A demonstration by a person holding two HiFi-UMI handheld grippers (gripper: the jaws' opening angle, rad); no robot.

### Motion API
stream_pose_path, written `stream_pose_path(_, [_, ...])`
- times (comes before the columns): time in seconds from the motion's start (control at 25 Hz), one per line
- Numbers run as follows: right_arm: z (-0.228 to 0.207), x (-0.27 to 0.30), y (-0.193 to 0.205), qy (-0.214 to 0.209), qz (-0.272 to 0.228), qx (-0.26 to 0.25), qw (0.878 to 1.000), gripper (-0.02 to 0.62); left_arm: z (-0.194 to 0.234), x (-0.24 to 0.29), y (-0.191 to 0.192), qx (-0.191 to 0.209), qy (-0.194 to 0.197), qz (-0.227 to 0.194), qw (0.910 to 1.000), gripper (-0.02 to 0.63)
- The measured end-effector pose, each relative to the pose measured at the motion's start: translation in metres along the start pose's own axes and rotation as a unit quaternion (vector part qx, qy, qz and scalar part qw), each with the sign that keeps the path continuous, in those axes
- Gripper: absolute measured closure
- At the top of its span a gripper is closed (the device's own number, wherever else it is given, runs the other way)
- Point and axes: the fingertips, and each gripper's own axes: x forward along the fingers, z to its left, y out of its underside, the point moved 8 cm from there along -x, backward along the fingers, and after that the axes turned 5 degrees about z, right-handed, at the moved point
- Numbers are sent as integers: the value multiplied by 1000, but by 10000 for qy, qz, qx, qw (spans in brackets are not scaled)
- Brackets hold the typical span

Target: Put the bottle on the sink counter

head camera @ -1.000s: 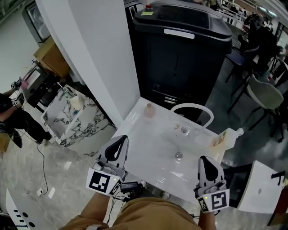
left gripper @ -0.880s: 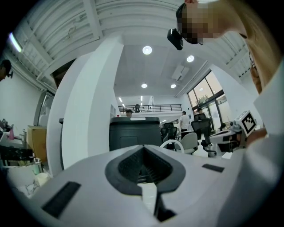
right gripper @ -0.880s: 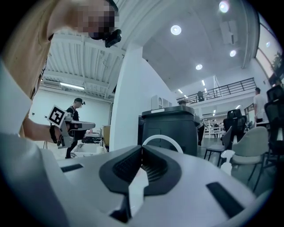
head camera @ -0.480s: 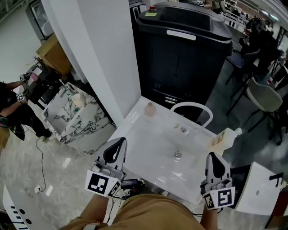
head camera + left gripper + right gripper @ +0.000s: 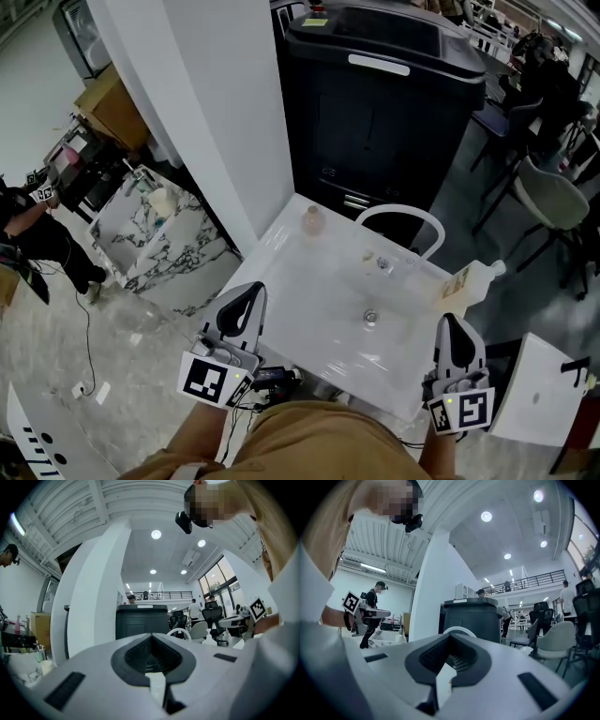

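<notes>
A clear pump bottle (image 5: 472, 280) with a yellow label rests at the right edge of the white sink counter (image 5: 309, 281); it also shows small in the left gripper view as the bottle (image 5: 206, 638). A small peach-coloured container (image 5: 312, 222) stands at the counter's far left corner. The white arched tap (image 5: 398, 223) rises behind the basin, whose drain (image 5: 370, 319) lies in its middle. My left gripper (image 5: 246, 298) hangs at the counter's near left corner, shut and empty. My right gripper (image 5: 453, 330) is at the near right corner, below the bottle and apart from it, shut and empty.
A tall black bin (image 5: 384, 103) stands behind the counter, with a white pillar (image 5: 216, 112) to its left. A marble-patterned stand (image 5: 159, 248) and a person (image 5: 23, 234) are at the far left. Chairs (image 5: 553, 197) and a white box (image 5: 534, 389) are on the right.
The right gripper has drawn back toward me and slightly to the right. The left gripper has hardly moved. The view has shifted a little.
</notes>
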Motion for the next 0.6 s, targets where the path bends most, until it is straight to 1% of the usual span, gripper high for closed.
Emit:
stream_pose_path(0.12, [-1, -3, 0, 41, -45, -4, 10000, 591, -2, -2, 0, -79, 36, -51, 9999, 604])
stream_pose_path(0.36, [0, -3, 0, 105, -105, 40, 9999, 591, -1, -2, -5, -8, 39, -111, 9999, 604])
stream_pose_path(0.6, [5, -2, -1, 51, -119, 44, 9999, 592, -2, -7, -7, 16, 23, -111, 9999, 604])
